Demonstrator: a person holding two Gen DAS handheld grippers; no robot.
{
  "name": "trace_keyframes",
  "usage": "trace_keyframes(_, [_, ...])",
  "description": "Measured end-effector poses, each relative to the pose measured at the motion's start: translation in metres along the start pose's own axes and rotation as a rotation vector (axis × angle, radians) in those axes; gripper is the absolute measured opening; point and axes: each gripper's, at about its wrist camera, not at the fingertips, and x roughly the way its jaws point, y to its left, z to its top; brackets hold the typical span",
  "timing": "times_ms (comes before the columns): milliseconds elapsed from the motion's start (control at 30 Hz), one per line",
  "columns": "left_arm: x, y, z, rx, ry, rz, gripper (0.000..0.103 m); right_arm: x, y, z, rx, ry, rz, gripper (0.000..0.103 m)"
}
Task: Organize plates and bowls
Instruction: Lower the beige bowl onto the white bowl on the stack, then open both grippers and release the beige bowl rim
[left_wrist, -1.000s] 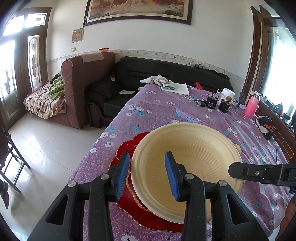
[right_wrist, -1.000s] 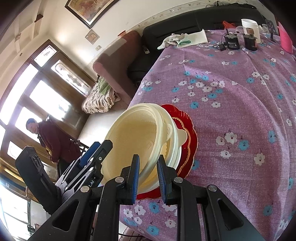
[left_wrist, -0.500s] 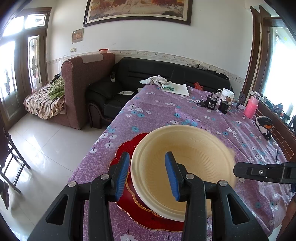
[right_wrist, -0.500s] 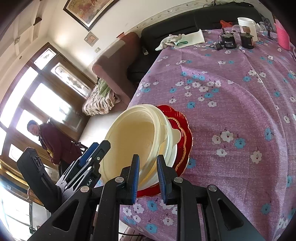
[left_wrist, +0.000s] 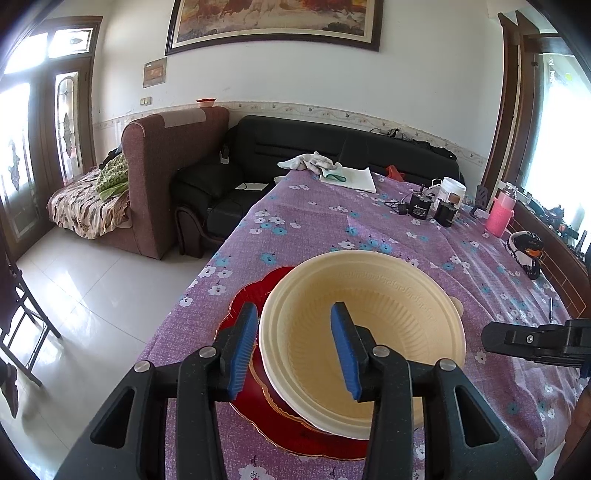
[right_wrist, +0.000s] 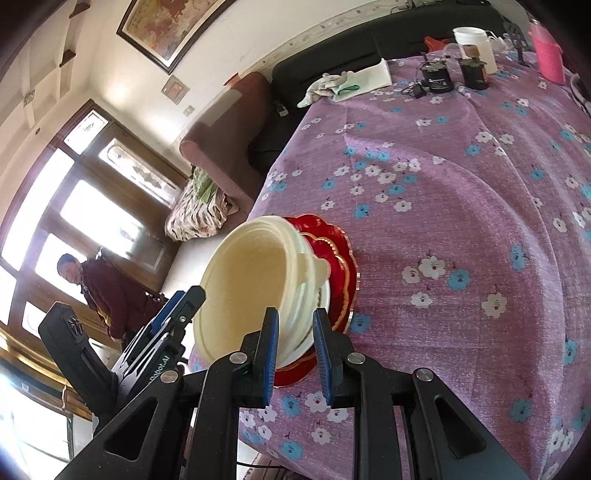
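Observation:
A cream bowl sits stacked on a white plate and red scalloped plates near the table's front left corner. My left gripper is open, its fingers straddling the bowl's near rim without closing on it. In the right wrist view the bowl and the red plates show from the side. My right gripper is open a little, its fingers on either side of the stack's near rim. It shows at the right edge of the left wrist view.
The table wears a purple flowered cloth. At its far end lie white cloths, black jars, a white tub and a pink bottle. Sofas stand beyond. A person stands by the windows.
The right gripper's fingers have opened slightly and it has drawn back a little from the stack. The bowl has settled level on the plates. The left gripper stays open around the rim.

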Motion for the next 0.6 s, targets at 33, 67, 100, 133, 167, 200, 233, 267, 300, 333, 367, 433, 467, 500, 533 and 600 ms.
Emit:
trace_keyframes(33, [0.0,0.0,0.0,0.001,0.0,0.001,0.044,-0.001,-0.003,0.0,0.007,0.0,0.0,0.022])
trace_keyframes(67, [-0.001,0.0,0.001,0.002,-0.001,0.001,0.046,-0.002,-0.005,0.0,0.012,-0.001,0.0,0.022])
trace_keyframes(100, [-0.002,0.0,0.002,0.003,-0.003,0.0,0.046,-0.002,-0.008,0.0,0.017,-0.001,-0.002,0.022])
trace_keyframes(133, [-0.003,-0.001,0.004,0.003,-0.003,0.0,0.047,-0.002,-0.01,-0.001,0.019,-0.001,-0.003,0.022])
trace_keyframes(167, [-0.003,-0.001,0.003,0.003,-0.003,0.0,0.048,-0.002,-0.012,-0.001,0.025,0.0,-0.006,0.022])
trace_keyframes(200, [-0.004,-0.002,0.005,0.003,-0.004,-0.001,0.049,-0.002,-0.014,-0.001,0.027,0.001,-0.006,0.022])
trace_keyframes(233, [-0.005,-0.004,0.007,0.003,-0.005,-0.001,0.05,-0.002,-0.016,-0.002,0.03,0.001,-0.008,0.022])
trace_keyframes(267, [-0.005,-0.004,0.007,0.003,-0.005,-0.001,0.051,-0.002,-0.018,-0.002,0.032,0.003,-0.011,0.022])
trace_keyframes(300, [-0.005,-0.003,0.008,0.0,-0.005,-0.002,0.051,-0.001,-0.019,-0.003,0.033,0.005,-0.013,0.022])
trace_keyframes(333, [-0.005,-0.004,0.007,0.002,-0.004,-0.004,0.052,-0.001,-0.02,-0.003,0.034,0.007,-0.014,0.022])
trace_keyframes(367, [-0.006,-0.004,0.008,0.0,-0.003,-0.008,0.053,0.0,-0.022,-0.003,0.036,0.009,-0.015,0.022])
trace_keyframes(433, [-0.01,-0.004,0.01,-0.008,-0.002,-0.019,0.057,0.001,-0.024,-0.004,0.034,0.011,-0.019,0.022])
trace_keyframes(467, [-0.011,-0.003,0.01,-0.012,-0.003,-0.024,0.06,0.002,-0.025,-0.005,0.032,0.012,-0.022,0.022])
trace_keyframes(500, [-0.013,-0.002,0.012,-0.018,-0.003,-0.032,0.062,0.002,-0.025,-0.005,0.03,0.012,-0.024,0.024])
trace_keyframes(533, [-0.014,0.0,0.011,-0.022,-0.005,-0.036,0.065,0.002,-0.026,-0.006,0.026,0.01,-0.028,0.027])
trace_keyframes(600, [-0.018,0.005,0.013,-0.036,-0.01,-0.041,0.069,0.003,-0.027,-0.007,0.019,0.006,-0.036,0.033])
